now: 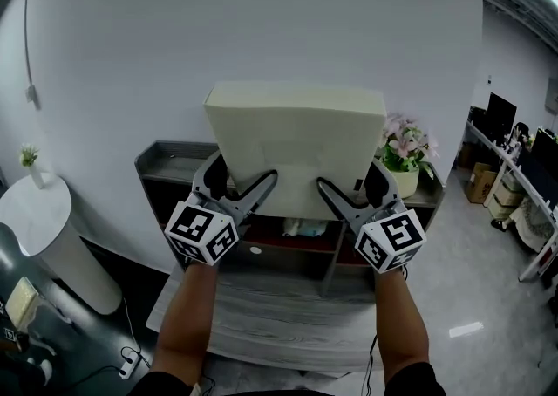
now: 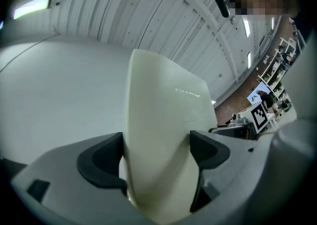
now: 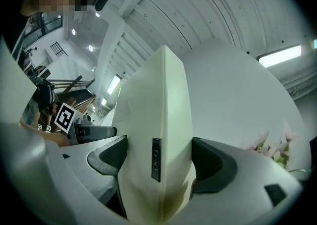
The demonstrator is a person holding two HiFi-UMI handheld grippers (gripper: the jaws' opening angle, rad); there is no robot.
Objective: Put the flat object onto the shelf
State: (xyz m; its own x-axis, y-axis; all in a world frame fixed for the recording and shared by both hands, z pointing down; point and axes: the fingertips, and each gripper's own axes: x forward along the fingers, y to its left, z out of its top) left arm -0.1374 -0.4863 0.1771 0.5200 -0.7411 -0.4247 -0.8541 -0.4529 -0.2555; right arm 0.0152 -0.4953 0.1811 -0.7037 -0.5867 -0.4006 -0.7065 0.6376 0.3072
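A cream flat cushion (image 1: 296,146) is held up on edge in front of the white wall, above the grey shelf unit (image 1: 174,166). My left gripper (image 1: 242,187) is shut on the cushion's lower left edge, and my right gripper (image 1: 344,189) is shut on its lower right edge. In the left gripper view the cushion (image 2: 163,140) fills the gap between the dark pads (image 2: 101,162). The right gripper view shows the cushion's side seam with a small dark label (image 3: 155,159) between that gripper's pads (image 3: 210,162). The cushion hides most of the shelf's top board.
A pot of pink flowers (image 1: 404,152) stands on the shelf top at the right. A white round side table (image 1: 39,211) with a small vase stands at the left. Small items lie on a lower shelf board (image 1: 301,228). Desks and boxes (image 1: 510,185) stand at far right.
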